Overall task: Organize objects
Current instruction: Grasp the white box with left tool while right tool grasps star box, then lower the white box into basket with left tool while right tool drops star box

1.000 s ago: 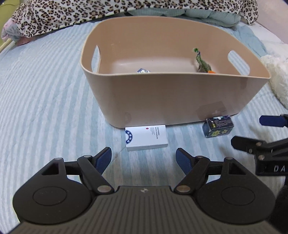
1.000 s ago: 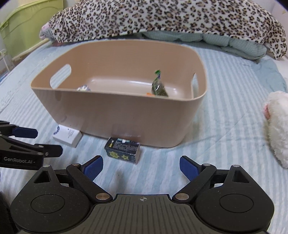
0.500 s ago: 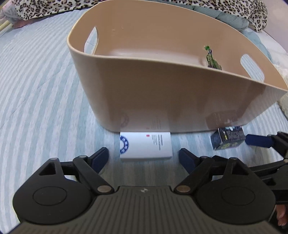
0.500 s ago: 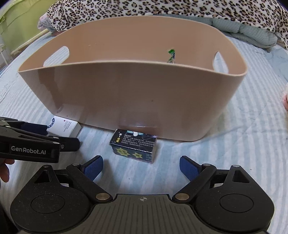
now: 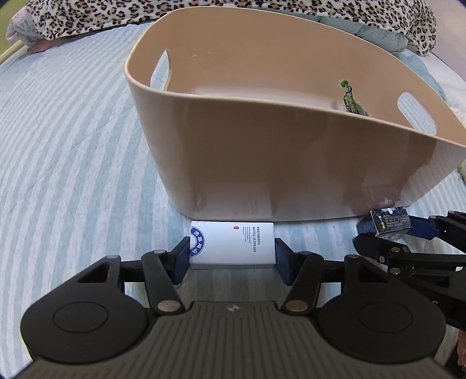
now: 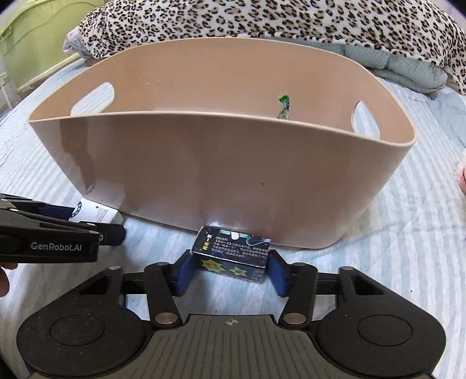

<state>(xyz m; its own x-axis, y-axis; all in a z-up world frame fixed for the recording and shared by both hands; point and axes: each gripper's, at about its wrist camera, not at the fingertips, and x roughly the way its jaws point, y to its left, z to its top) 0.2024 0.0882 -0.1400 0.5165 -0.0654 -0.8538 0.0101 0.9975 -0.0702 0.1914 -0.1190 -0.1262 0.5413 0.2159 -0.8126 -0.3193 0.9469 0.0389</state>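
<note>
A white box with a blue round logo (image 5: 233,245) lies on the striped bedspread against the tan tub (image 5: 291,163). My left gripper (image 5: 231,259) has its blue pads on both ends of it. A dark box with yellow stars (image 6: 233,256) lies against the tub's front wall (image 6: 233,175). My right gripper (image 6: 231,272) has its pads against both sides of it. Each gripper shows in the other's view: the right one (image 5: 407,245) and the left one (image 6: 58,233). A green toy (image 5: 352,100) stands inside the tub.
A leopard-print blanket (image 6: 262,20) lies behind the tub. A green bin (image 6: 35,35) stands at the far left. A white plush toy (image 6: 461,172) lies at the right edge. Striped bedspread (image 5: 72,145) stretches to the left.
Both grippers moved forward and down to the boxes and closed in from wide open until the pads meet the box sides.
</note>
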